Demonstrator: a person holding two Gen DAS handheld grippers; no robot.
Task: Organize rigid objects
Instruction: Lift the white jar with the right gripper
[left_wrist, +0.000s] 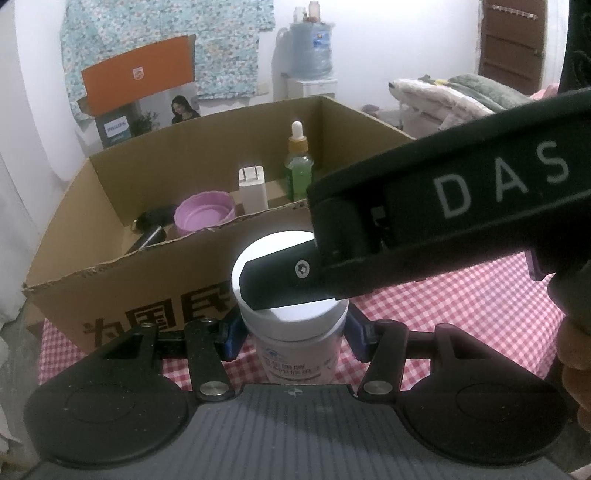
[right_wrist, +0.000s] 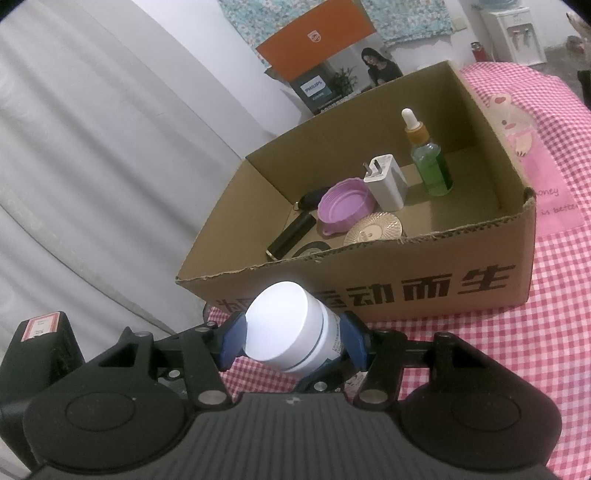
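A white pill bottle (left_wrist: 295, 354) with a broad white lid (left_wrist: 273, 243) sits between the blue pads of my left gripper (left_wrist: 293, 336), which is shut on its body just under the lid. It hangs over the red-checked cloth, in front of the cardboard box (left_wrist: 147, 291). My right gripper (right_wrist: 293, 341) comes in from the right. One of its fingers (left_wrist: 277, 280) lies across the near side of the lid. In the right wrist view its blue pads flank the lid (right_wrist: 277, 325) closely without clearly pressing on it.
The open box (right_wrist: 369, 266) holds a green dropper bottle (right_wrist: 430, 166), a white charger (right_wrist: 386, 181), a purple lid (right_wrist: 345, 205), a gold disc (right_wrist: 373, 230) and black items (right_wrist: 291, 236). An orange carton (right_wrist: 314, 40) stands behind it. A hand (left_wrist: 576, 354) shows at the right edge.
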